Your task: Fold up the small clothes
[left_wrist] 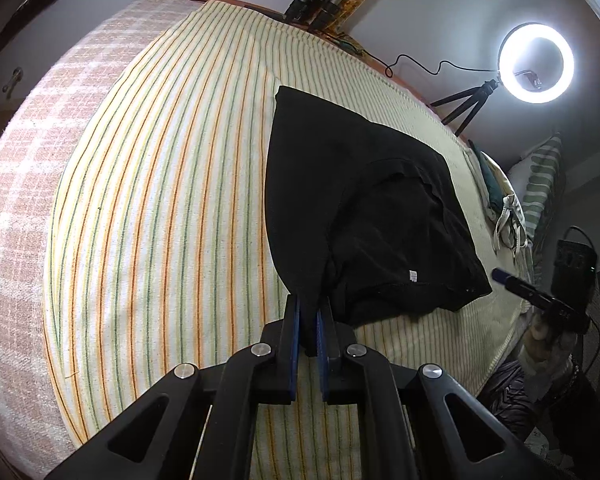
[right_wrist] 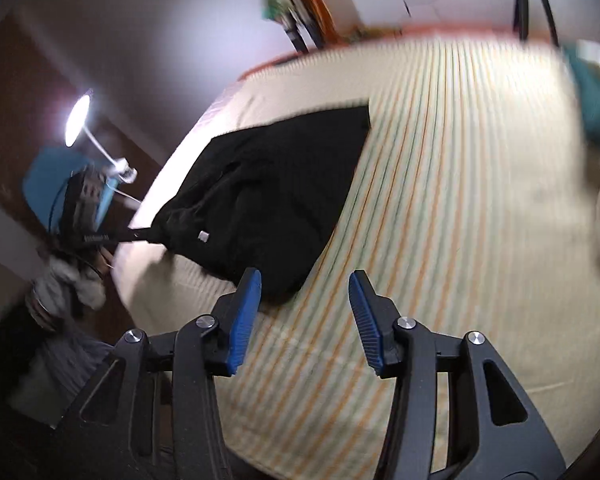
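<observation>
step: mid-fold of black garment (left_wrist: 364, 208) lying on striped bedcover (left_wrist: 160, 200) | left gripper (left_wrist: 309, 312) pinches its near corner, cloth pulled taut | right gripper (right_wrist: 304, 312) spread, holds nothing, just beside the near edge | next: probably right must grasp an opposite corner.

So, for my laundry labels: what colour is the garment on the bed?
Plain black garment with a small white tag, best seen in the left wrist view.
</observation>
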Available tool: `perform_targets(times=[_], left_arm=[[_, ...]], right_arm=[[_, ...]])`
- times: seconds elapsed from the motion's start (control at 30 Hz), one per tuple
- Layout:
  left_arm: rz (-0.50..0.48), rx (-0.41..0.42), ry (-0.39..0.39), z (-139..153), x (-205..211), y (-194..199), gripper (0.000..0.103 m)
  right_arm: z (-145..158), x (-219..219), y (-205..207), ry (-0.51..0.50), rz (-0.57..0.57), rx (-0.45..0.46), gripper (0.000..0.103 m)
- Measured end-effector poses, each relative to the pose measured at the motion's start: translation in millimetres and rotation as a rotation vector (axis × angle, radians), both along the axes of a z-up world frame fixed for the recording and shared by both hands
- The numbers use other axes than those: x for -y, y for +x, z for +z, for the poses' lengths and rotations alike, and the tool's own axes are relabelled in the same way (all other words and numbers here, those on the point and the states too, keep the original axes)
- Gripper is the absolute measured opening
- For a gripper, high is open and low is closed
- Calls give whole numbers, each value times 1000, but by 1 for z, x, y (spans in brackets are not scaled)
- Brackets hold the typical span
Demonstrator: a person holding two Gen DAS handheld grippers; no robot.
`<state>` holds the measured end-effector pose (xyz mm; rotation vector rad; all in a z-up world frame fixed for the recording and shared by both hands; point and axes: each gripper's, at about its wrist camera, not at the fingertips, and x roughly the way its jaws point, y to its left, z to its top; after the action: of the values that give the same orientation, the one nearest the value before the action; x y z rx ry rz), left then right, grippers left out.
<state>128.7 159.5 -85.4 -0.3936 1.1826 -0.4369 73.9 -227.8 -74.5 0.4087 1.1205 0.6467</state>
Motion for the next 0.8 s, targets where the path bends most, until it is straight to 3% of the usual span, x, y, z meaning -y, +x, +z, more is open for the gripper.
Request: perform_targets(times=[0.07, 0.17, 0.2, 0.33, 0.47, 0.57, 0.63, 0.7, 0.8], left_arm=[[1, 2, 1, 1, 0, 0, 4], [-1, 5, 1, 2, 0, 1, 4], [-4, 6, 3, 3, 2, 1, 4], [-9, 27, -41, 16, 0, -2, 4], [-66, 14, 128, 3, 10, -7, 9], [-79, -23, 134, -4, 8, -12, 15], [-73, 10, 148, 7, 4, -17, 19], [-52, 55, 145, 21, -2, -18, 19], [-26, 130, 149, 38, -1, -11, 19]], right_arm=[[-11, -6, 2, 54, 8, -48, 45], [-14, -17, 5, 63, 27, -52, 7], [-10, -19, 6, 63, 31, -46, 5], [10, -8, 6, 124, 48, -22, 4], [3, 0, 12, 60, 12, -45, 4], [-10, -3, 11, 23, 30, -93, 7], [-8, -5, 10, -31, 44, -82, 11], [2, -5, 9, -90, 45, -24, 22], [21, 0, 11, -95, 3, 59, 22]])
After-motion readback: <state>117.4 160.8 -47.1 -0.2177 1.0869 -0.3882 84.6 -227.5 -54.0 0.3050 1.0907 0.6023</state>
